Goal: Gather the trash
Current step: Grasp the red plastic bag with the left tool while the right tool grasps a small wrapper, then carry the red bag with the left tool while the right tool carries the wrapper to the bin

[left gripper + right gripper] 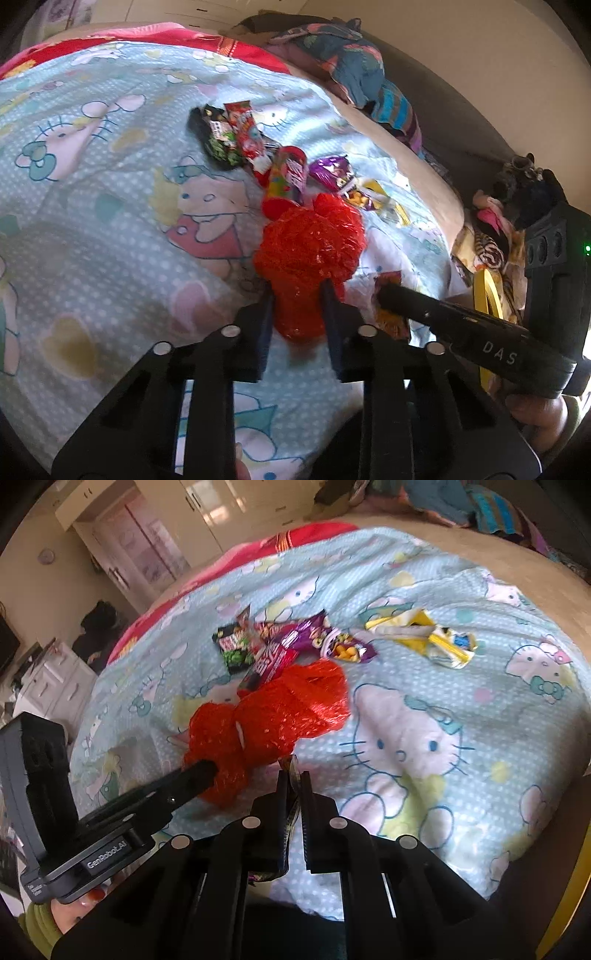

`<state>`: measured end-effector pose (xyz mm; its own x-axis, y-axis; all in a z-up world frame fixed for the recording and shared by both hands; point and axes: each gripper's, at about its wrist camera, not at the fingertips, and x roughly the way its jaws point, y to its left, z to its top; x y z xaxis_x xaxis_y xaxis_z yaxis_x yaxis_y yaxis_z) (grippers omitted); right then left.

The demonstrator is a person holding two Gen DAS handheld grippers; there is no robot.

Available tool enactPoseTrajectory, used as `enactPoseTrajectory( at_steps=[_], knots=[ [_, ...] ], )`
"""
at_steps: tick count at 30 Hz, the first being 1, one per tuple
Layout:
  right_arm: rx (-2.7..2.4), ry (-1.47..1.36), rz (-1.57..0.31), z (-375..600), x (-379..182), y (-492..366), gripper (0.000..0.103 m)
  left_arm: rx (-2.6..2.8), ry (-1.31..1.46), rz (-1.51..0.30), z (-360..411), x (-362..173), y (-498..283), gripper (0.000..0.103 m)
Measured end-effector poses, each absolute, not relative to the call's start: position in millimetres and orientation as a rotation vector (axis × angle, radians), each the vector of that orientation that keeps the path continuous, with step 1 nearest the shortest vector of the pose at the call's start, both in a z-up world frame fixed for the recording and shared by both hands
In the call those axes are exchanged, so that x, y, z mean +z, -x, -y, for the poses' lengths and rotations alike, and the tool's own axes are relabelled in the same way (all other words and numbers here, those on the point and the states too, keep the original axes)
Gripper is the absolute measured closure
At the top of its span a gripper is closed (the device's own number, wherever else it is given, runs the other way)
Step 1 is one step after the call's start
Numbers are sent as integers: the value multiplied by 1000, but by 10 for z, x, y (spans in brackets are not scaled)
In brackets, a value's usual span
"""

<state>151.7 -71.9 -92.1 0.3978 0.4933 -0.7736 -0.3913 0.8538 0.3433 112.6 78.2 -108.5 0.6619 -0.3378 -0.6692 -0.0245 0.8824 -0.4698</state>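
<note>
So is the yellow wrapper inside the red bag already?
No, the yellow wrapper lies out on the bedsheet, apart from the red bag.

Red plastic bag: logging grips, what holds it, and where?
Left hand-held gripper pinches the crinkled red plastic bag at its bunched near end.

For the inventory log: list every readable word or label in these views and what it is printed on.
"DAS": on the right gripper body, seen from the left wrist view.
"GenRobot.AI": on the left gripper body, seen from the right wrist view.
Print on the snack wrappers and the red tube: too blurred to read.
</note>
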Motion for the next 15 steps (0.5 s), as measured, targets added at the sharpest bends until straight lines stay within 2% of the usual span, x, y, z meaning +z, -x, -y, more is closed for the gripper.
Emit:
enactPoseTrajectory(
  at_steps=[6, 15],
  knots=[
    [534, -113, -968, 850, -900, -1436, 97, -205, 444, -818, -703, -1009, -1071, 96],
    [533, -134, -914, 983, -759, -1359, 97, -195, 426, -735, -742, -688, -962, 98]
  ],
)
